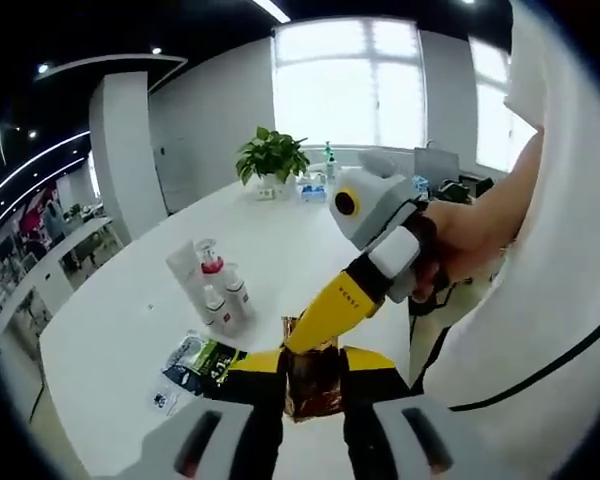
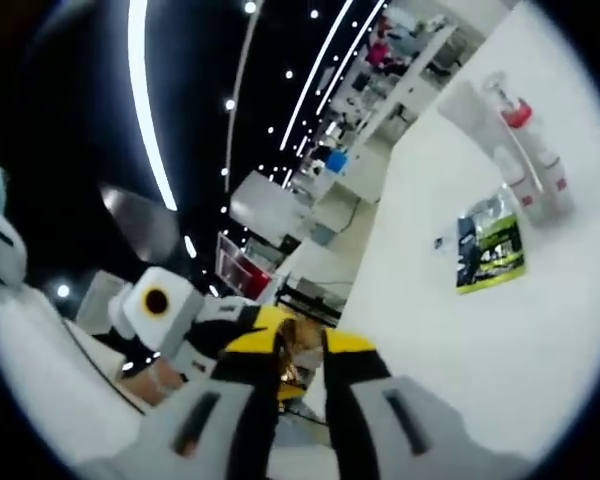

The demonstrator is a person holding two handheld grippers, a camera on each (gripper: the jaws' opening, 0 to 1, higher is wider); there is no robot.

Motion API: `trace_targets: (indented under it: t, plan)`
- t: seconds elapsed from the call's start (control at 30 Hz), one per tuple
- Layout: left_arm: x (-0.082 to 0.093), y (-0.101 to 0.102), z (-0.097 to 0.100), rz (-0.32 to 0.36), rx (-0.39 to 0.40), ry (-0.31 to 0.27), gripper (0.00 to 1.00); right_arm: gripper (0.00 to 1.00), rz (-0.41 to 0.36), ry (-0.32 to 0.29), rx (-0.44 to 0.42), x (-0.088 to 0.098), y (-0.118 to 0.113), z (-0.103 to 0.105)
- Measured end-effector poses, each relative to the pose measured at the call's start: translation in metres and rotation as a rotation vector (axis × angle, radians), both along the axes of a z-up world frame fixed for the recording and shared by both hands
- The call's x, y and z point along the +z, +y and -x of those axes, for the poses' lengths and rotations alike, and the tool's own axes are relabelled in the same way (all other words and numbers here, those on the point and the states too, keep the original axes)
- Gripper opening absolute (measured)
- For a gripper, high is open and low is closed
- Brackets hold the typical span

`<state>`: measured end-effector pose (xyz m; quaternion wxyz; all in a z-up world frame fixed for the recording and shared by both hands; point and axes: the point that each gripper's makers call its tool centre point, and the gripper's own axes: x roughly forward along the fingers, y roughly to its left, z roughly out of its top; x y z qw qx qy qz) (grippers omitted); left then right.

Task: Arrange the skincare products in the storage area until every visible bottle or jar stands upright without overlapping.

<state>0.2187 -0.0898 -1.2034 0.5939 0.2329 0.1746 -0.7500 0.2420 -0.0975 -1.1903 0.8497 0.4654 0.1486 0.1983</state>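
Note:
A shiny brown foil packet (image 1: 312, 385) hangs above the table, gripped between the jaws of my left gripper (image 1: 312, 365). My right gripper (image 1: 300, 343) comes in from the right and pinches the packet's top edge. In the right gripper view the same packet (image 2: 302, 358) sits between my right gripper (image 2: 300, 350) jaws, with the left gripper (image 2: 242, 333) meeting it from the left. A cluster of white bottles with red caps (image 1: 218, 288) stands upright on the white table (image 1: 130, 330). Next to the bottles (image 2: 525, 140) a green and black sachet (image 1: 205, 362) lies flat.
A potted plant (image 1: 272, 156) and small items stand at the table's far end by the window. A person's hand and white sleeve (image 1: 540, 300) fill the right side. The sachet (image 2: 490, 252) lies near the table edge.

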Motion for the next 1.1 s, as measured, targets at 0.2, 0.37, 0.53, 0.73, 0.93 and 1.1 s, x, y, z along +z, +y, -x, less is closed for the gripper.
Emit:
trace_targets:
  t: [0.2,0.37,0.53,0.73,0.93,1.1]
  plan:
    - [-0.004,0.007,-0.007,-0.002,0.071,0.059,0.23,0.12,0.008,0.012,0.049,-0.005,0.010,-0.007]
    - [-0.012,0.020,-0.013,-0.038,0.102,0.025,0.35,0.12,-0.030,0.008,0.047,-0.005,0.008,-0.014]
    - [0.005,0.030,-0.033,0.085,0.273,0.223,0.37,0.12,-0.023,-0.020,0.039,0.005,-0.002,-0.017]
    - [0.013,0.034,-0.049,0.160,0.444,0.566,0.41,0.12,-0.031,-0.086,0.003,0.020,-0.015,-0.014]
    - [0.027,0.027,-0.048,0.234,0.478,0.763,0.34,0.12,-0.043,-0.133,-0.018,0.036,-0.018,-0.013]
    - [0.034,0.022,-0.036,0.250,0.432,0.863,0.35,0.12,-0.046,-0.139,-0.051,0.036,-0.022,-0.008]
